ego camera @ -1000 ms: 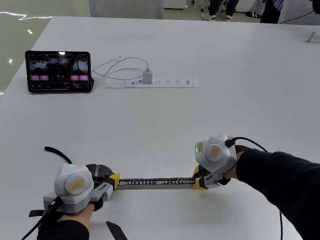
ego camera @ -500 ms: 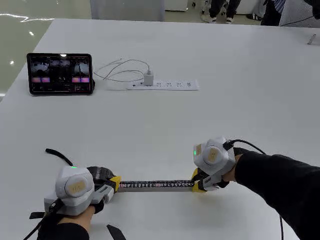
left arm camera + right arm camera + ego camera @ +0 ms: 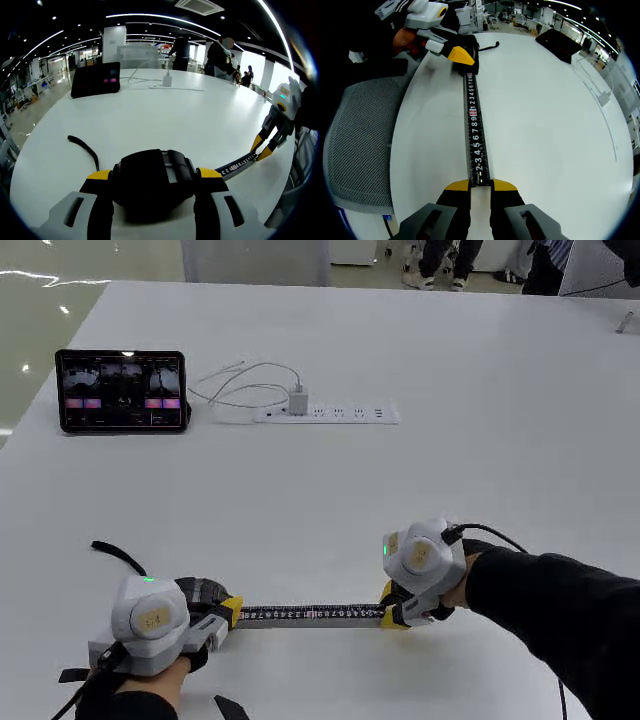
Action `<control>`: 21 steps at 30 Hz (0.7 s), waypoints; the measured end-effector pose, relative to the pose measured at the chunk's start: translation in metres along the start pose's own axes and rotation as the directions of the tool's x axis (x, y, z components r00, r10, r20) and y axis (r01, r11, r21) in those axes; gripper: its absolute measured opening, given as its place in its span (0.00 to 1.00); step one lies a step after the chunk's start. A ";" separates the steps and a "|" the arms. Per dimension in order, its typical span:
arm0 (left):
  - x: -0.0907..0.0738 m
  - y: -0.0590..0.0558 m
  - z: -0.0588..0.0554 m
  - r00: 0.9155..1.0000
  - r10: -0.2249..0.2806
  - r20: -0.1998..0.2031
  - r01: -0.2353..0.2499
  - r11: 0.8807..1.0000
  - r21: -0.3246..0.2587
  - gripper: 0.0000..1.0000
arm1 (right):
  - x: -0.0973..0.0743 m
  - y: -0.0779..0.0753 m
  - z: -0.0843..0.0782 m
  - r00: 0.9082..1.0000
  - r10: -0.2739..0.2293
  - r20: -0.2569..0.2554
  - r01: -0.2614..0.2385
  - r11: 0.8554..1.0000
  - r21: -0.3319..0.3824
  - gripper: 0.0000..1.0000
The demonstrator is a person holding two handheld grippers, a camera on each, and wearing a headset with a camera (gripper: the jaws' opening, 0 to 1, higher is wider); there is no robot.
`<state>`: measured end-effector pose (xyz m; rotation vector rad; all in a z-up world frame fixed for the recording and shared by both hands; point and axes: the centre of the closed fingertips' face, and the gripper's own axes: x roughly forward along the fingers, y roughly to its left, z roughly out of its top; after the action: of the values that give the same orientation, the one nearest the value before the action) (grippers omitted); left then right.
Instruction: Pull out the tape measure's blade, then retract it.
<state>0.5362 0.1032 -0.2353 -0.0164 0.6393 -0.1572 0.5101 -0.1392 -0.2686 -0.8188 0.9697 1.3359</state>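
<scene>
Landmark: white plastic power strip [image 3: 325,414] on the wide white table [image 3: 470,470]; all places are read off it.
Task thing: black rounded plastic tape measure case [image 3: 200,592], well nearer the person than the power strip and off to its left. Its dark numbered steel blade [image 3: 310,613] lies flat and runs from the case toward the strip's right-end side.
Left gripper [image 3: 212,606]: yellow-tipped jaws clenched on both flanks of the case.
Right gripper [image 3: 388,607]: jaws pinched on the blade's free end.
Stage (judged): blade partly out; cannot tell whether pulling or feeding back.
Risk 1: an abrupt release by the right jaws would let the spring whip the blade home and slam the case.
Risk 2: rolling the right gripper could kink the thin blade.
Risk 3: the rounded case could swivel between the left jaws under an off-line pull.
Right gripper view: shows the numerals and the blade end seated between the tips, a contact the gripper body covers in the head view. It also shows a grey mesh chair seat [image 3: 355,140] beside the table.
Left gripper view: shows the case seated between the jaws, with a black strap [image 3: 85,147] on the strip side of it.
Head view: gives the whole span at once, and a black tablet [image 3: 122,390] left of the strip.
</scene>
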 end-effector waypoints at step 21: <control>0.000 0.000 0.000 1.000 -0.003 0.000 0.003 1.000 -0.001 0.61 | 0.003 0.000 0.008 1.000 -0.002 0.000 0.002 1.000 -0.005 0.10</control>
<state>0.5362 0.1030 -0.2349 -0.0184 0.6395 -0.1593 0.5104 -0.1302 -0.2683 -0.8235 0.9658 1.3370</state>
